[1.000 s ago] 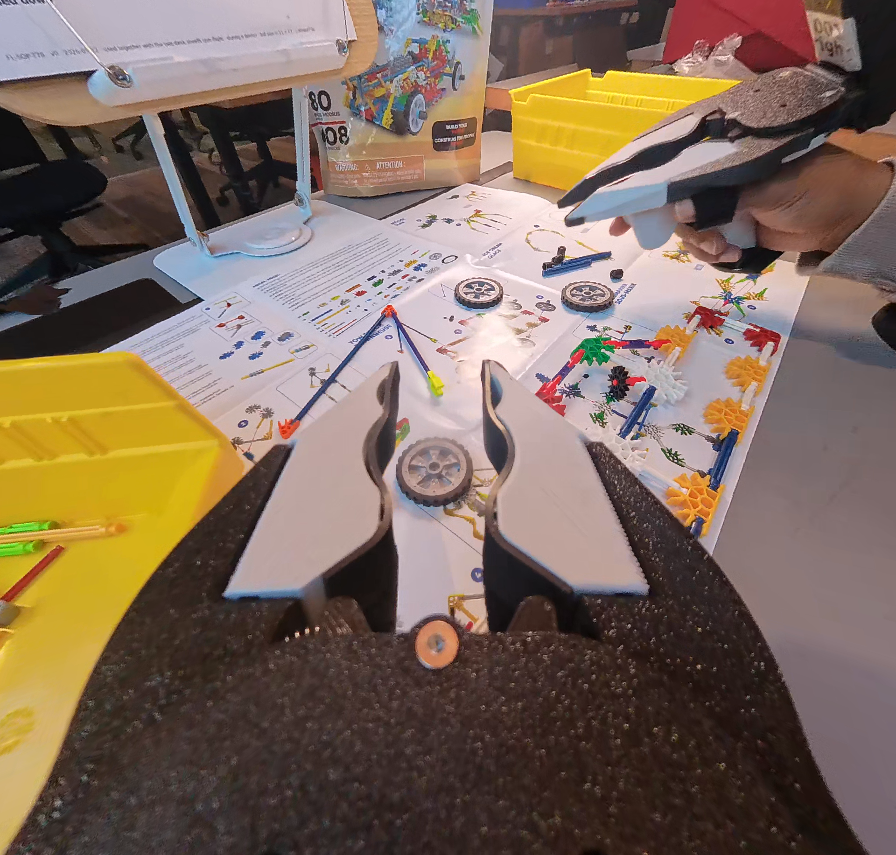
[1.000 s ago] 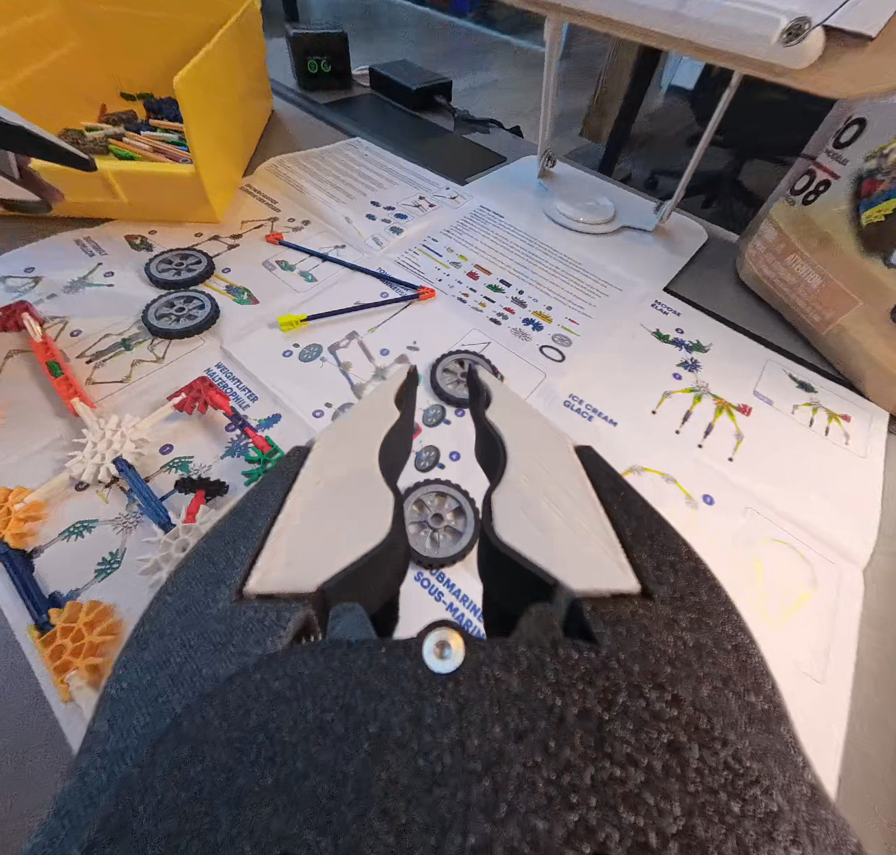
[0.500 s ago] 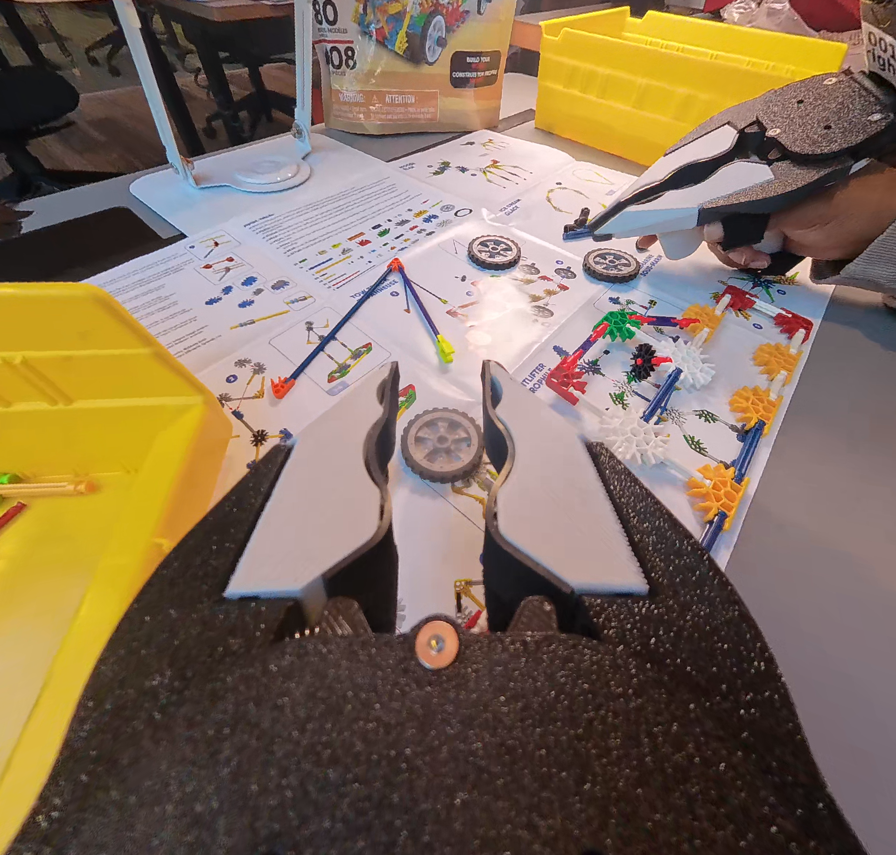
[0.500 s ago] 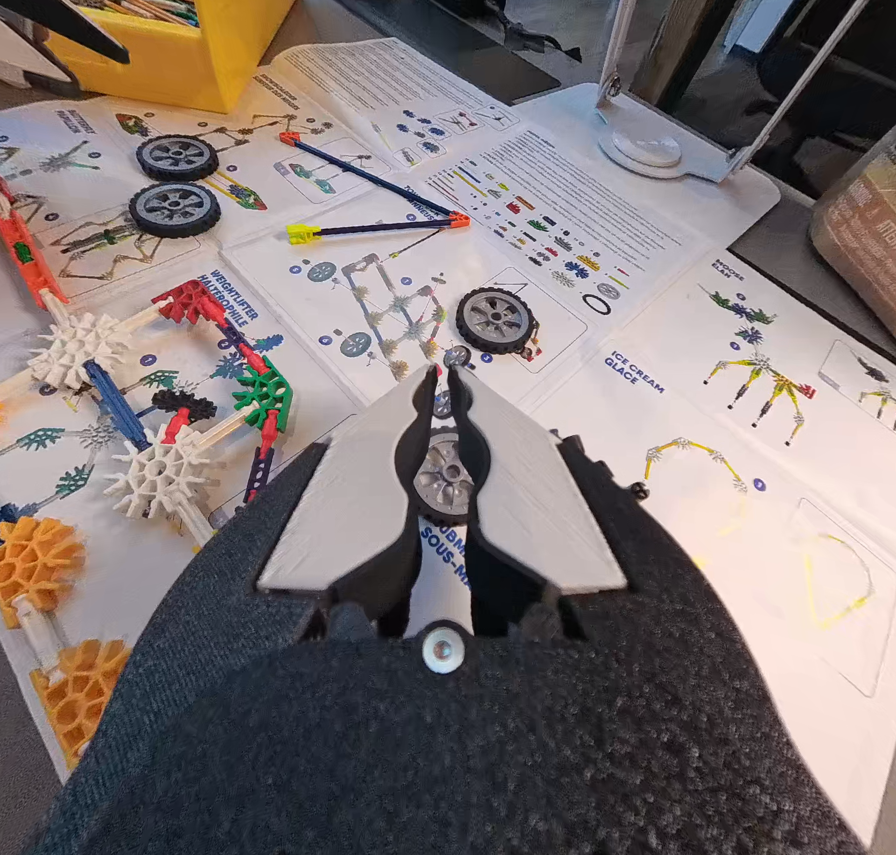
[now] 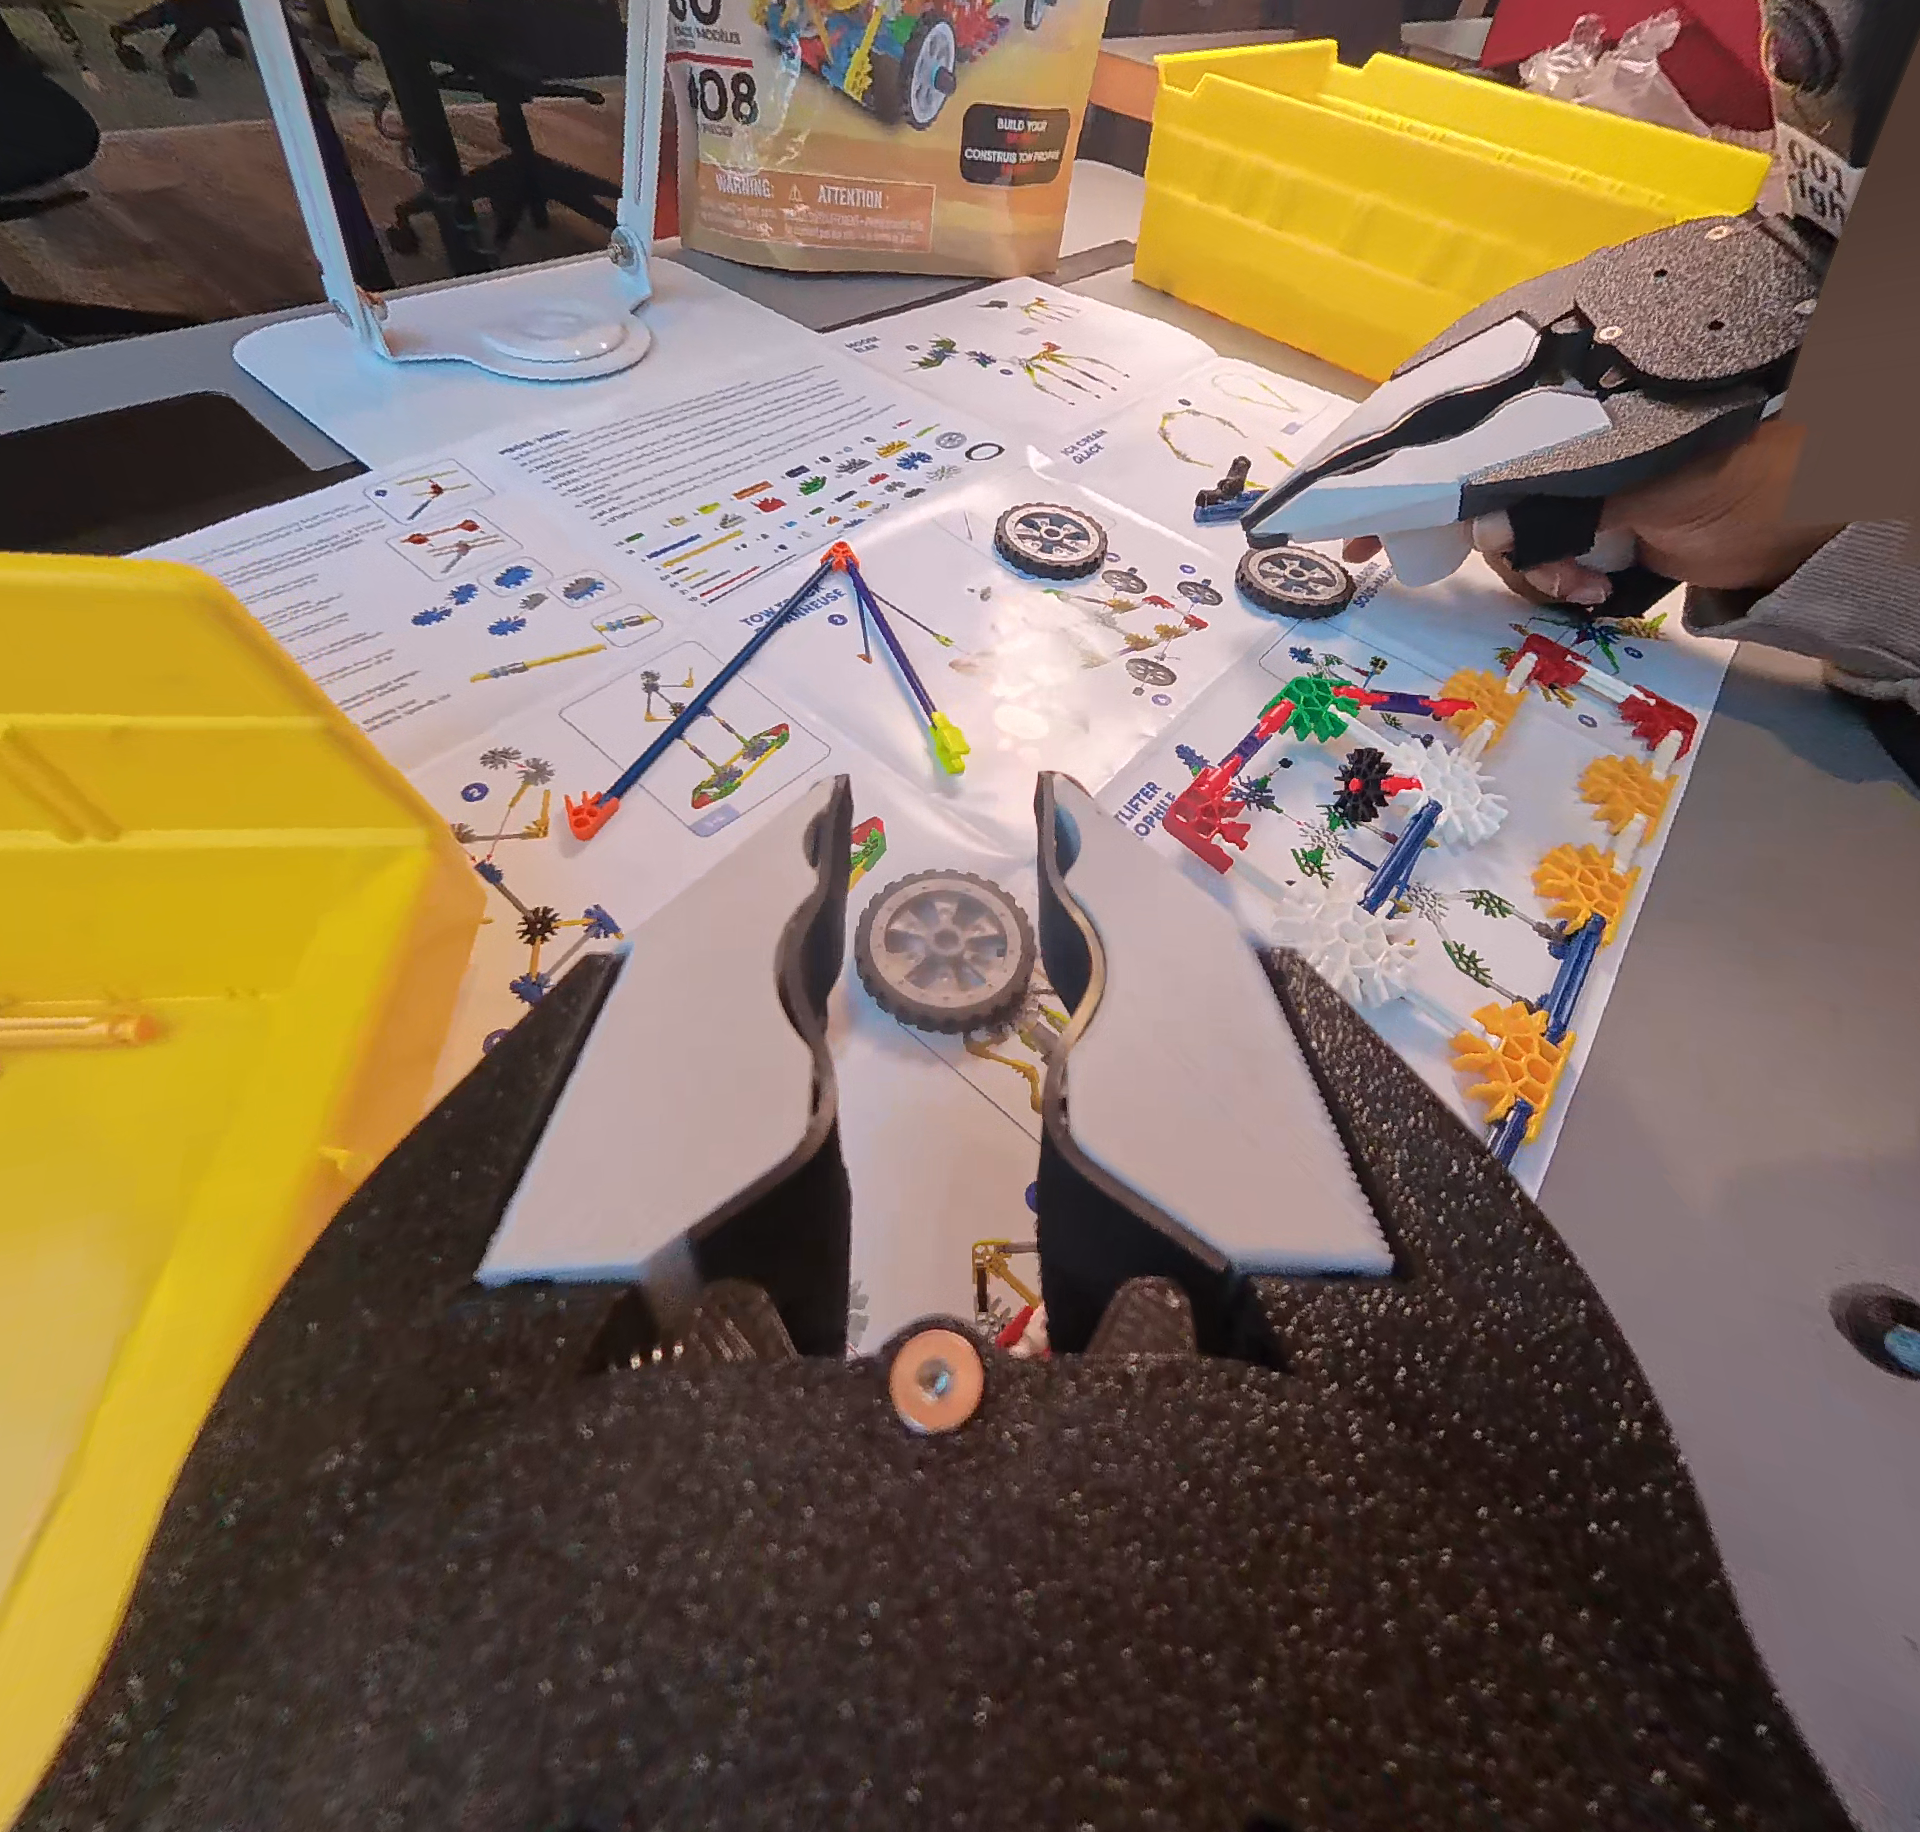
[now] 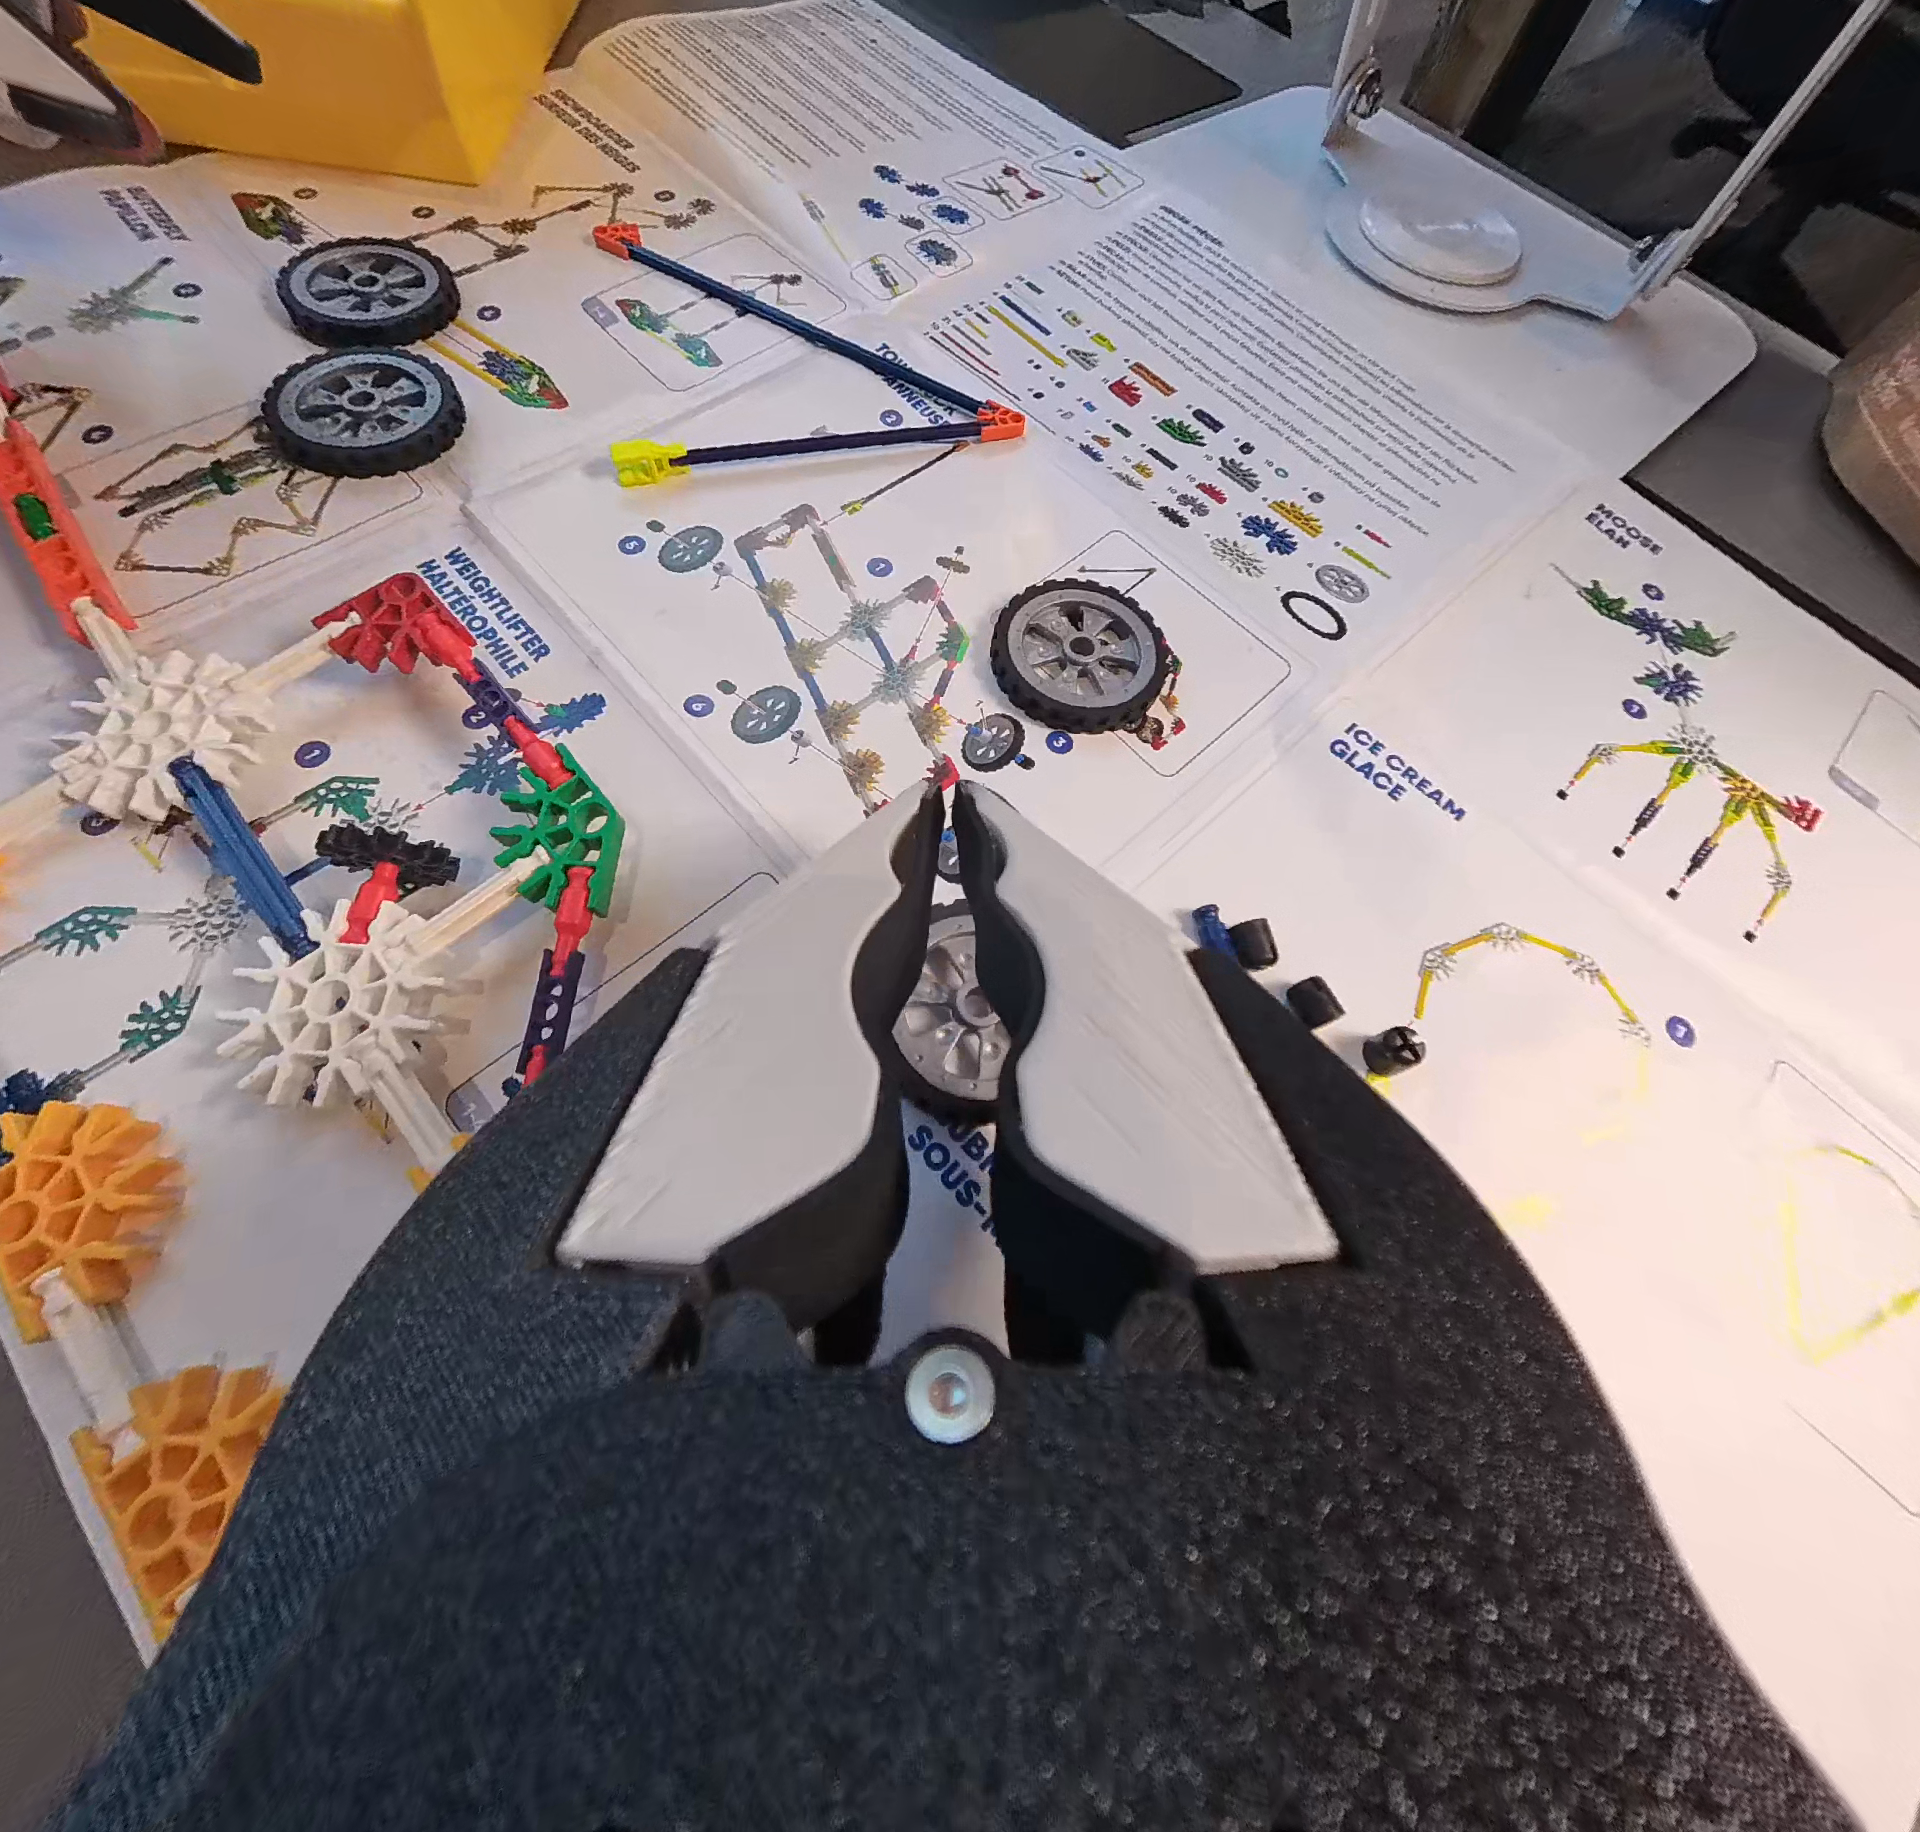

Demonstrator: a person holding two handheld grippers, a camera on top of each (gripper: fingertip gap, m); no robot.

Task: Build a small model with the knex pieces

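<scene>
My left gripper (image 5: pixel 940 795) is open and low over the instruction sheet (image 5: pixel 727 452). A grey wheel with a black tyre (image 5: pixel 945 951) lies flat on the sheet between its fingers, touching neither. My right gripper (image 6: pixel 940 795) is shut, its tips almost touching with nothing between them. It hovers just over another wheel (image 6: pixel 951 1019), whose rim is hidden behind the fingers. In the left wrist view the right gripper (image 5: pixel 1257 530) sits above that wheel (image 5: pixel 1297 580), which lies flat. A third wheel (image 6: pixel 1081 655) lies just beyond the tips.
A rod-and-connector model (image 6: pixel 343 1003) lies left of my right gripper. Two more wheels (image 6: pixel 364 348) and blue rods (image 6: pixel 831 442) lie beyond it. Small black pieces (image 6: pixel 1309 998) are to the right. Yellow bins (image 5: pixel 208 795) (image 5: pixel 1403 193), a lamp base (image 5: pixel 551 338) and a toy bag (image 5: pixel 883 89) stand around the sheet. My hands' fingertips stand some 20 cm from each other.
My right gripper has come down and forward over the wheel, and its fingers have closed from open to almost touching. My left gripper stays open around its wheel, a little lower.
</scene>
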